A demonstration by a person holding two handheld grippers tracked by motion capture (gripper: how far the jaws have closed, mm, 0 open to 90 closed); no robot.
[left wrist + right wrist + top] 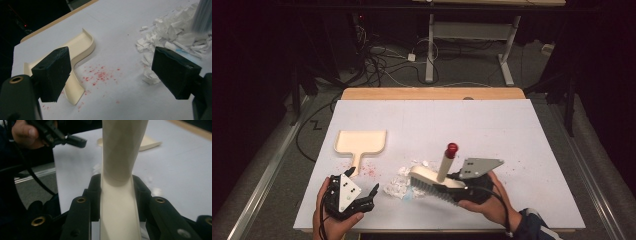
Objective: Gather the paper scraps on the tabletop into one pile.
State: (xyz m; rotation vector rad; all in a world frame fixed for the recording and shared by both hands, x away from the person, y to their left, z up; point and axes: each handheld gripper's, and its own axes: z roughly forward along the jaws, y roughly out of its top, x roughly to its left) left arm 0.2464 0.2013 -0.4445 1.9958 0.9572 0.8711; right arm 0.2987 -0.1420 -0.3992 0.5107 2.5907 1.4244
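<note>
White board (pixel 512 130) covers the table, bare beyond both claws. Right gripper (pixel 462 187) is clamped on the cream brush (pixel 432 177), whose bristles meet the paper scraps (pixel 399 185) just left of it. Left gripper (pixel 362 192), jaws wide and holding nothing, sits at the near edge; ahead lies the dustpan (pixel 361 141), holding nothing visible, with red crumbs (pixel 100 75) beside its handle.

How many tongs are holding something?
1. The right tongs squeeze the cream brush beside the torn paper scraps. The left tongs are open and empty, near the dustpan.
</note>
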